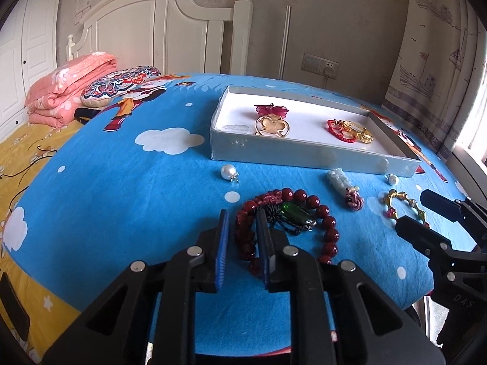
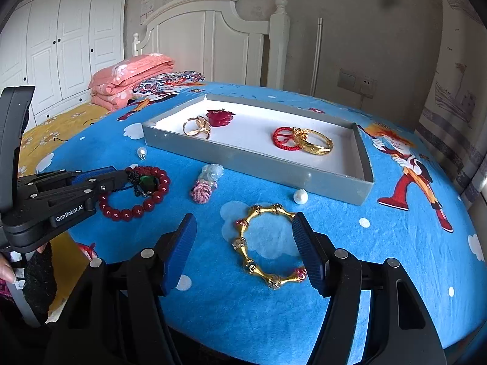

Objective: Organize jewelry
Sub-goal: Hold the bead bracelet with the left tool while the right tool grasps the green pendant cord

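A dark red bead bracelet [image 1: 330, 231] [image 2: 158, 194] with a green stone charm [image 1: 296, 214] lies on the blue cloth. My left gripper [image 1: 242, 222] [image 2: 121, 175] has its jaws narrowly apart around the bracelet's left side. A gold bamboo-style bangle [image 2: 261, 246] [image 1: 404, 205] lies between the wide-open jaws of my right gripper [image 2: 243, 237] [image 1: 417, 210]. A grey tray [image 1: 304, 152] [image 2: 243, 164] holds a gold ring piece [image 1: 272, 126], a pink flower [image 2: 220, 117], and a red cord with a gold bangle [image 2: 304, 141].
A white jade pendant with a pink knot [image 1: 344, 187] [image 2: 207, 182] and two pearls [image 1: 228, 172] [image 2: 300, 196] lie in front of the tray. A folded pink quilt [image 1: 70, 91] and a patterned pillow [image 1: 121, 83] sit on the bed at the left.
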Motion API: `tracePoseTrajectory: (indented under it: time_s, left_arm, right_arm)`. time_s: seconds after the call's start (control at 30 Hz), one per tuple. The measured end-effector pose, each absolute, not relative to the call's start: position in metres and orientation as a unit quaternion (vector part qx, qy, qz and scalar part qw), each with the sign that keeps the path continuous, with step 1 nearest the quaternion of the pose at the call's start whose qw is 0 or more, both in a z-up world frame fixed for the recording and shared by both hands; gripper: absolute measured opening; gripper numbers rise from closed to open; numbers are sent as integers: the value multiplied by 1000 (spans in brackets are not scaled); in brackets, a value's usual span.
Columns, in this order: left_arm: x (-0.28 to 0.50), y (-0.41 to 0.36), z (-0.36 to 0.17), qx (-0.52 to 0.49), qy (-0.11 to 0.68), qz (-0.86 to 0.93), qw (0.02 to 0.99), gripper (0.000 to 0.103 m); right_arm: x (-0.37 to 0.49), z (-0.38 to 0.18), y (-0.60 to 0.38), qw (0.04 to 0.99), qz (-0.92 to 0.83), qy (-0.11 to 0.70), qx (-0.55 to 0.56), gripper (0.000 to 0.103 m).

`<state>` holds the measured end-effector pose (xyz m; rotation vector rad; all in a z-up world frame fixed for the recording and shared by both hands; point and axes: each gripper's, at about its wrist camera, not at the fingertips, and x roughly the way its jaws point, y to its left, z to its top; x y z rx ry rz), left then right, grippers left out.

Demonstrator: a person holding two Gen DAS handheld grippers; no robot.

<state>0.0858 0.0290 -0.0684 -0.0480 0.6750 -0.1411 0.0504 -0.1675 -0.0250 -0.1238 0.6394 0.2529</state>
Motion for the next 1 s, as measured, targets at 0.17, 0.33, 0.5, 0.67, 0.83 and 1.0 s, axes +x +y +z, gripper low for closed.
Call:
tracePoseTrajectory:
  time_s: [0.17,0.33,0.5,0.67,0.83,1.0]
  left_arm:
    - [80,44,-61,-42,319,-41,946,68]
    - [73,56,-57,-11,314,2,950,66]
    - [68,75,-59,-8,317,25,948,62]
    - [68,89,-60,-8,323,39,946,61]
    - [69,97,-61,-11,327,37,944,62]
    - [69,86,-59,-18,327,10,945,62]
  right_arm:
    - [59,-19,-128,932,178,302,-95,53]
    - [71,-28,-91,915,219,317,-119,42]
    - [78,-28,-73,910,233,320,-120,41]
    - [83,-30,-57,910,227,320,-135,32]
    - [88,-36,-50,913,198,324,-149,23]
    - [83,-26,-75,930,174,305,-112,10]
